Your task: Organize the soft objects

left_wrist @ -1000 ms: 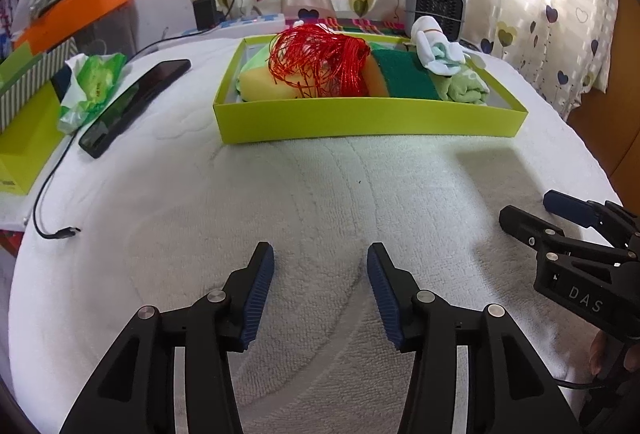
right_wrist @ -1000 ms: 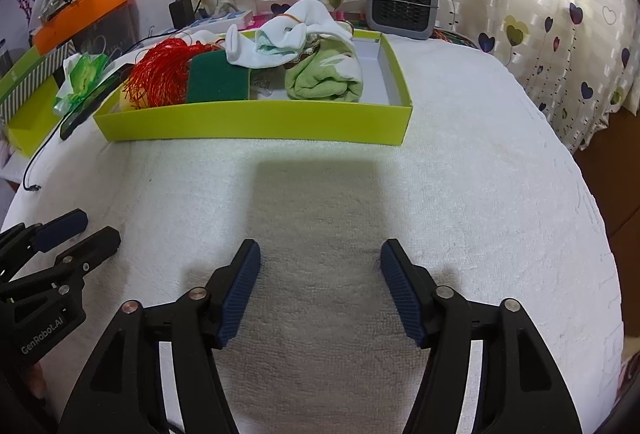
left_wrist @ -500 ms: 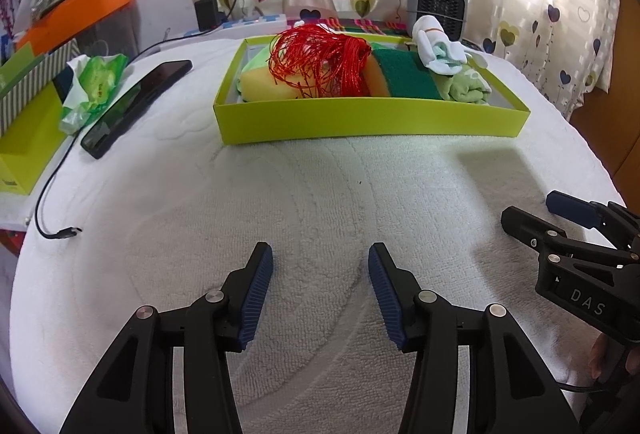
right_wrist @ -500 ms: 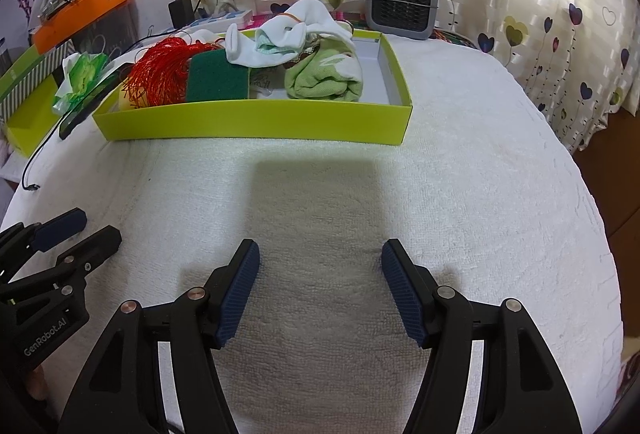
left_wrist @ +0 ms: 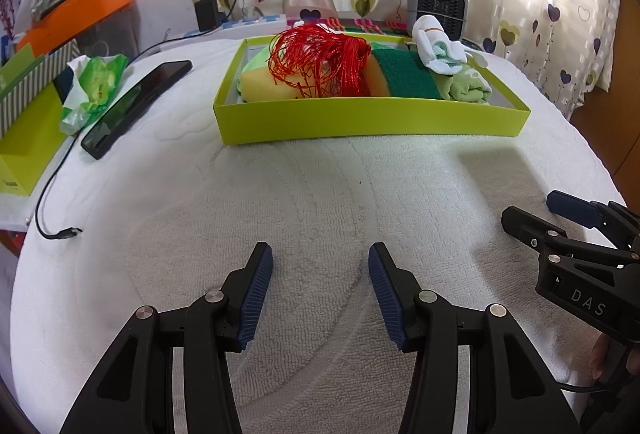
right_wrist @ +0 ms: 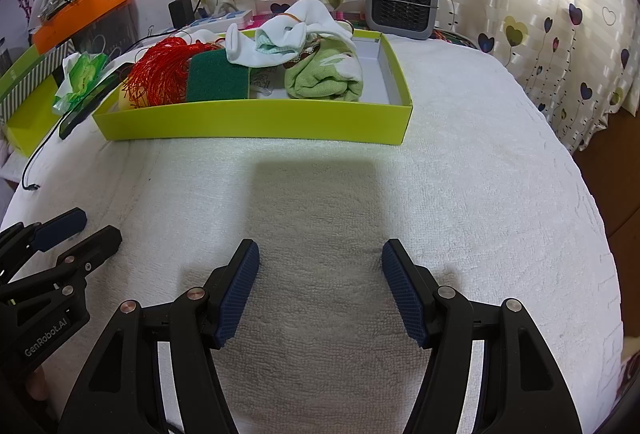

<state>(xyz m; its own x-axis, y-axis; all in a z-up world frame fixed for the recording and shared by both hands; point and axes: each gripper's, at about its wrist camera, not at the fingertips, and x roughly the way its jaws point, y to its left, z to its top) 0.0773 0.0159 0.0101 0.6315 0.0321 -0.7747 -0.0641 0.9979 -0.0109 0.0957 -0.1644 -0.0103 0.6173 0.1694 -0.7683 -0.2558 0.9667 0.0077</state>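
A lime-green tray (left_wrist: pixel 360 121) (right_wrist: pixel 256 121) stands at the far side of the white towel-covered table. In it lie a red string bundle (left_wrist: pixel 320 61) (right_wrist: pixel 160 73), a yellow sponge (left_wrist: pixel 260 85), a green scrub sponge (left_wrist: pixel 404 77) (right_wrist: pixel 216 77), a white sock (left_wrist: pixel 436 49) (right_wrist: pixel 288 33) and a folded green cloth (left_wrist: pixel 464 85) (right_wrist: pixel 324 77). My left gripper (left_wrist: pixel 320 262) is open and empty, low over the towel well short of the tray; it also shows in the right wrist view (right_wrist: pixel 80 230). My right gripper (right_wrist: pixel 320 254) is open and empty beside it, and shows in the left wrist view (left_wrist: pixel 544 209).
A black phone (left_wrist: pixel 136 105) and a green plastic wrapper (left_wrist: pixel 96 85) lie left of the tray. A black cable (left_wrist: pixel 52 201) trails off the left edge. A small grey heater (right_wrist: pixel 400 1) stands behind the tray. Green and orange boxes (left_wrist: pixel 28 121) sit at far left.
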